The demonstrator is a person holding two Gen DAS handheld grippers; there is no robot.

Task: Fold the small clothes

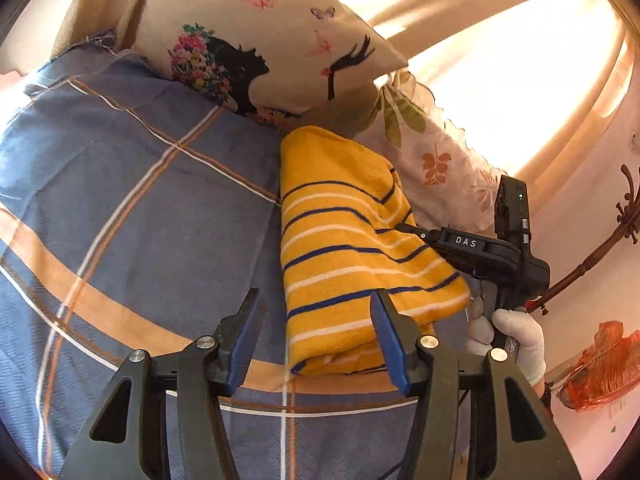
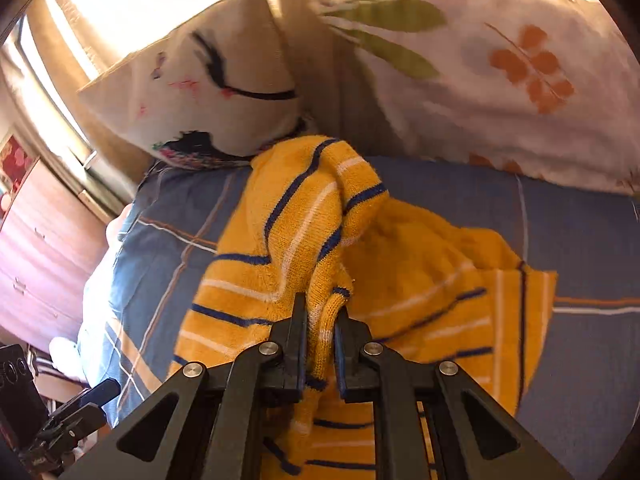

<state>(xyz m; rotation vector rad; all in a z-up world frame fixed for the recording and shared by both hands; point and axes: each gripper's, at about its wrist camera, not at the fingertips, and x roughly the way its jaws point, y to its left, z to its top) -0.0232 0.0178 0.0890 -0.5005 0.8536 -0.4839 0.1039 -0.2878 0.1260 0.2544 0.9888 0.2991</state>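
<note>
2 grippers work over the bed (image 1: pixel 120 200). At left, the left gripper (image 1: pixel 316 336) hangs with jaws spread wide and empty beside the near end of the yellow striped sweater (image 1: pixel 344 248), probably ready to steady or catch a fold. At right, the right gripper (image 2: pixel 320 332) has its jaws pinched on a bunched edge of the sweater, lifting it so it can be carried over. Beyond lie 2 pillows (image 1: pixel 280 32).
</note>
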